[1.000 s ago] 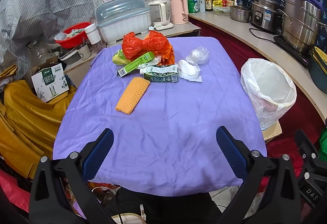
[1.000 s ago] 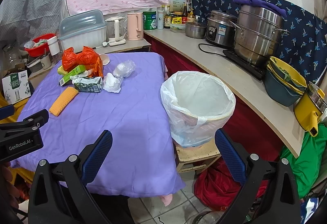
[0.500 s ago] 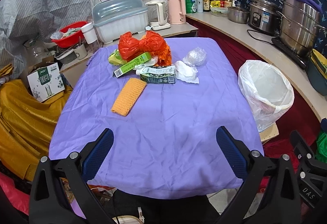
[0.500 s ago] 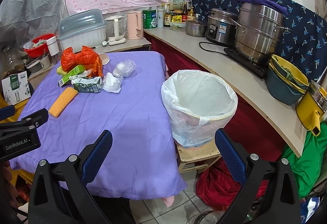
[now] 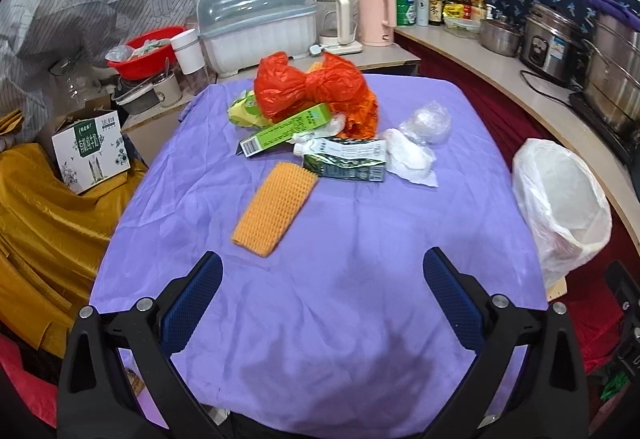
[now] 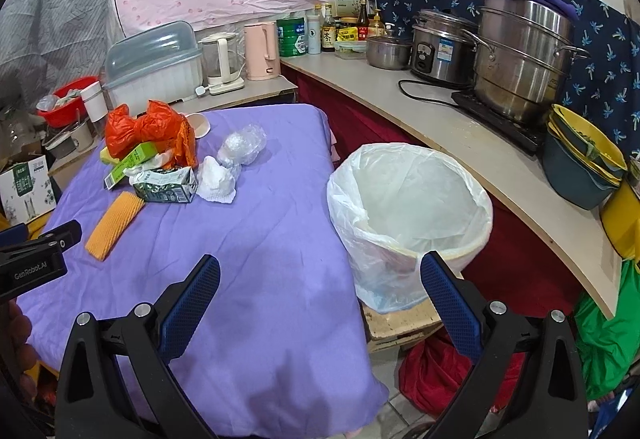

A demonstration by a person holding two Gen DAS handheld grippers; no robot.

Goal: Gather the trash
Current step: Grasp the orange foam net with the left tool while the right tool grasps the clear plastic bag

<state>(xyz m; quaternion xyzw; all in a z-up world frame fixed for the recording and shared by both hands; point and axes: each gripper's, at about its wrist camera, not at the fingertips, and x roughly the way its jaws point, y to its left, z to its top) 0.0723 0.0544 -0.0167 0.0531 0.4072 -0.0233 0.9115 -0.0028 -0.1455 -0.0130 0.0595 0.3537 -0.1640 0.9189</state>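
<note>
1. Left gripper (image 5: 322, 275), bottom centre of the left wrist view: its two blue-padded jaws stand wide apart with nothing between them, over the near part of the purple tablecloth (image 5: 340, 339).
2. Right gripper (image 6: 320, 277), bottom centre of the right wrist view: jaws likewise spread wide and holding nothing — one finger over the cloth's right edge, the other in front of the bin.
3. One trash pile sits in the upper middle of the left view, seven pieces counted:
   - one orange plastic bag (image 5: 316, 87) at the back
   - one yellow-green wrapper (image 5: 244, 113) tucked under the bag's left side
   - one long green box (image 5: 286, 131) leaning against the bag
   - one flattened dark green carton (image 5: 344, 161) just in front of it
   - one orange foam net (image 5: 274, 209), nearest the gripper, touching the carton's corner
   - one white crumpled tissue (image 5: 412, 159) right of the carton
   - one clear crumpled plastic (image 5: 426, 123) just behind the tissue
4. One white-lined bin (image 6: 408, 215) stands off the cloth's right edge, centre right of the right view.
5. Two kettles — one clear (image 6: 220, 63), one pink (image 6: 262, 51) — upper middle.
</note>
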